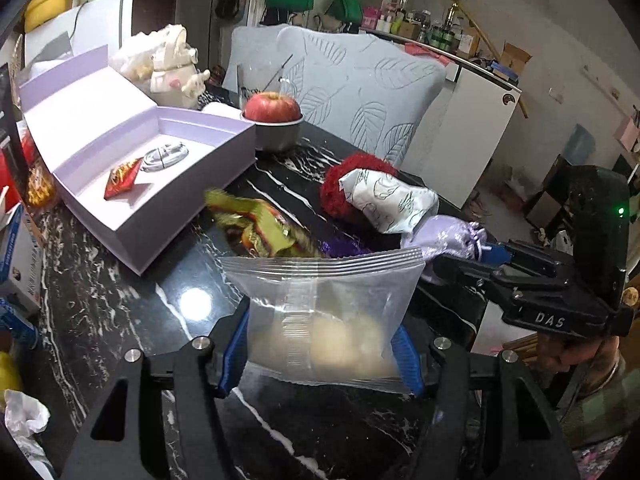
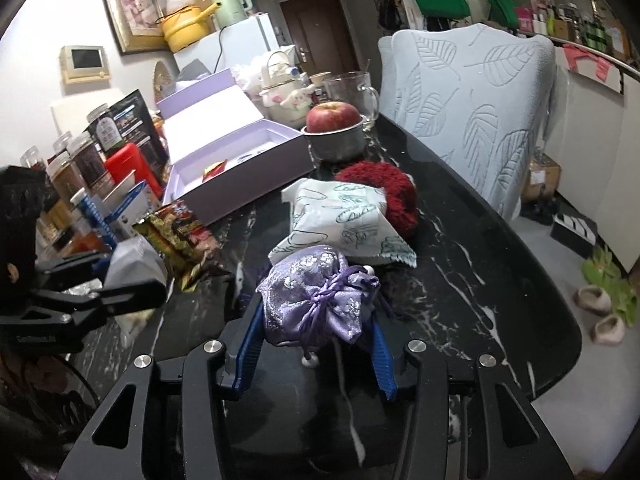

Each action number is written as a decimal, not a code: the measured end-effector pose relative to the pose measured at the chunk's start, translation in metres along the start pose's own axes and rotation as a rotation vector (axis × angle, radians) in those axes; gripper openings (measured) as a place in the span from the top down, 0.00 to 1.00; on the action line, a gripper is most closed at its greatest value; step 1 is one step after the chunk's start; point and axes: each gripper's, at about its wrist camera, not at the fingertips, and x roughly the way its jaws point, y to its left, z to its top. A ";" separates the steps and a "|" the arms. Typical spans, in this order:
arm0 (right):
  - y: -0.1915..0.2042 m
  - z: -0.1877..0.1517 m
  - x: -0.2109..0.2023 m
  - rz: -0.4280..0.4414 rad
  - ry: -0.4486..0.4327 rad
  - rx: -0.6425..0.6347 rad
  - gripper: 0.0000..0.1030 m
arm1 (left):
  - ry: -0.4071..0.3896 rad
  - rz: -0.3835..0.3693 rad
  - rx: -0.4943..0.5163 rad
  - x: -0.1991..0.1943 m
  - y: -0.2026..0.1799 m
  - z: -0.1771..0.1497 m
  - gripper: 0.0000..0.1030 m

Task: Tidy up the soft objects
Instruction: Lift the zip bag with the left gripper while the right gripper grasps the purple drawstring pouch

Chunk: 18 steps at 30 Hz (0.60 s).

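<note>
My left gripper (image 1: 320, 344) is shut on a clear zip bag (image 1: 326, 316) with pale soft pieces inside, held above the black marble table (image 1: 132, 312). My right gripper (image 2: 316, 336) is shut on a lilac satin drawstring pouch (image 2: 316, 296); that pouch also shows in the left wrist view (image 1: 448, 236). Beyond lie a white printed tissue pack (image 2: 344, 220), a red fuzzy item (image 2: 384, 184) and a crinkled snack packet (image 1: 260, 228). An open lilac box (image 1: 132, 168) stands left, holding a small red sachet (image 1: 122, 178) and a coiled cable.
An apple in a metal bowl (image 1: 274, 120) stands behind the box. A glass mug (image 2: 352, 88), a white teapot (image 2: 284, 92), jars and cartons (image 2: 80, 172) crowd the table's left side. A leaf-patterned chair (image 2: 472, 100) stands at the far edge.
</note>
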 end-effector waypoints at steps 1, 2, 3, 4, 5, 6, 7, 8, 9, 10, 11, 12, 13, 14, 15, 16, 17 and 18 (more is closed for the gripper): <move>0.002 -0.001 0.000 0.004 0.001 -0.002 0.54 | -0.005 0.002 0.000 -0.003 -0.001 0.000 0.41; 0.003 -0.001 0.000 0.010 0.002 -0.003 0.54 | -0.009 0.003 0.001 -0.005 -0.001 -0.001 0.41; 0.004 -0.001 0.000 0.016 0.002 -0.005 0.54 | -0.013 0.005 0.003 -0.007 -0.001 -0.001 0.41; 0.006 -0.001 0.000 0.019 0.004 -0.007 0.54 | -0.014 0.010 0.002 -0.009 -0.001 -0.003 0.41; 0.007 -0.002 0.000 0.021 0.006 -0.008 0.54 | -0.013 0.012 0.001 -0.009 -0.001 -0.004 0.41; 0.009 -0.002 0.001 0.024 0.009 -0.011 0.54 | -0.012 0.011 -0.002 -0.009 0.000 -0.005 0.41; 0.010 -0.002 0.001 0.029 0.010 -0.011 0.54 | -0.006 0.010 -0.012 -0.009 0.001 -0.006 0.41; 0.012 -0.003 0.001 0.038 0.012 -0.011 0.54 | -0.004 0.008 -0.018 -0.009 0.002 -0.007 0.41; 0.013 -0.003 0.000 0.051 0.012 -0.011 0.54 | -0.003 0.005 -0.024 -0.009 0.002 -0.008 0.41; 0.015 -0.003 -0.001 0.068 0.010 -0.011 0.54 | -0.003 0.000 -0.032 -0.011 0.003 -0.009 0.41; 0.016 -0.003 -0.003 0.077 0.008 -0.011 0.54 | -0.005 -0.001 -0.035 -0.012 0.004 -0.010 0.41; 0.019 -0.003 -0.004 0.086 0.002 -0.013 0.54 | -0.009 -0.002 -0.038 -0.013 0.004 -0.010 0.41; 0.022 -0.003 -0.006 0.091 -0.001 -0.019 0.54 | -0.013 -0.003 -0.039 -0.016 0.004 -0.011 0.41; 0.023 -0.003 -0.007 0.092 -0.002 -0.023 0.54 | -0.017 -0.003 -0.040 -0.018 0.004 -0.011 0.41; 0.025 -0.003 -0.008 0.096 -0.004 -0.029 0.54 | -0.021 -0.004 -0.043 -0.019 0.004 -0.011 0.41; 0.028 -0.003 -0.008 0.101 -0.004 -0.033 0.54 | -0.028 -0.006 -0.046 -0.022 0.004 -0.011 0.41; 0.029 -0.003 -0.009 0.105 -0.004 -0.035 0.54 | -0.033 -0.007 -0.049 -0.024 0.004 -0.010 0.41; 0.030 -0.004 -0.010 0.110 -0.004 -0.037 0.54 | -0.037 -0.007 -0.050 -0.026 0.004 -0.011 0.41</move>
